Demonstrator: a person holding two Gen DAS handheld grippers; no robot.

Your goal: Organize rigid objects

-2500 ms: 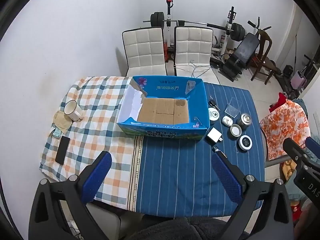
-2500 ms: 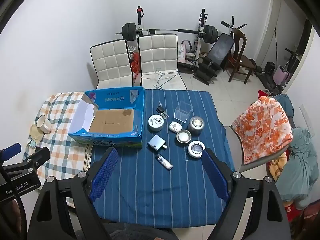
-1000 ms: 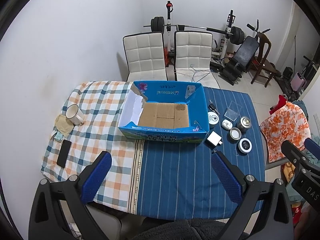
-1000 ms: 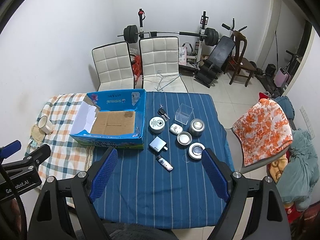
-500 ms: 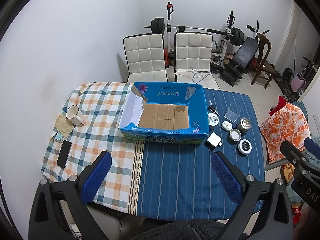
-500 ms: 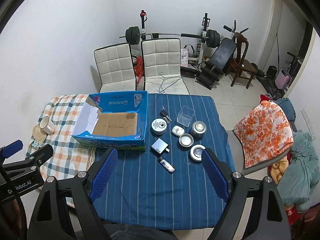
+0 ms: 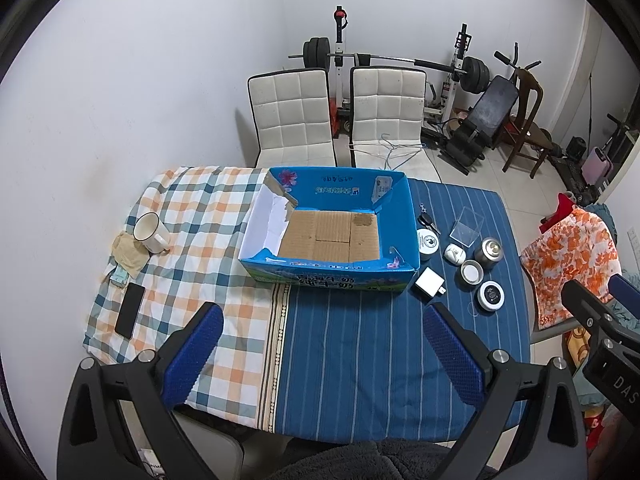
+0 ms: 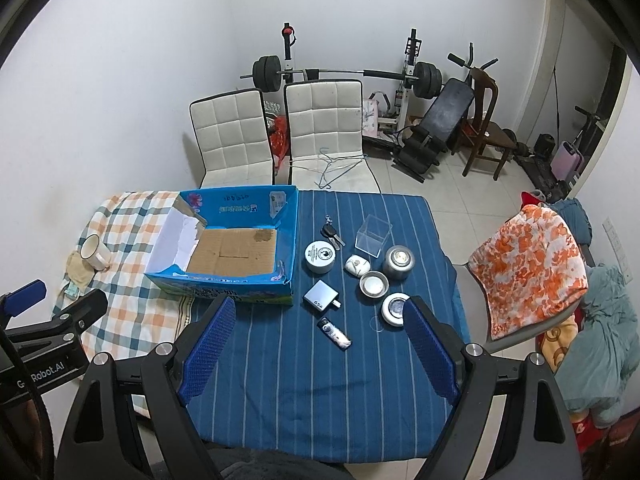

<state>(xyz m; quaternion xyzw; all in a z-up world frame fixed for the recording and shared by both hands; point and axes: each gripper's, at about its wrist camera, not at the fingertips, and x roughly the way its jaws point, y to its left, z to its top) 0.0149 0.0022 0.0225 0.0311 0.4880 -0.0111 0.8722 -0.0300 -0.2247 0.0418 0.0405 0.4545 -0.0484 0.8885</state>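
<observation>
The things to be sorted sit in a loose cluster on the blue striped cloth (image 8: 312,380), just right of the open blue cardboard box (image 8: 224,252), whose brown floor is bare. Nearest the box are a round white tin (image 8: 319,256) and a flat silver charger block (image 8: 320,295); behind the tin lie a set of keys (image 8: 331,234). Further right stand a clear plastic cube (image 8: 373,235), a small white pebble-shaped case (image 8: 357,265), a metal canister (image 8: 397,262), an open round tin (image 8: 374,283) and a round white puck with a dark face (image 8: 395,308). A lighter (image 8: 335,333) lies closest to the near edge, apart from the rest. Both claws hang above the near side of the table, well clear of everything: the right gripper (image 8: 320,356) is spread wide with nothing between its blue pads, and the left gripper (image 7: 322,360) is likewise spread and empty. On the checked cloth (image 7: 192,216) to the left are a white mug (image 7: 150,233) and a dark phone (image 7: 130,315).
</observation>
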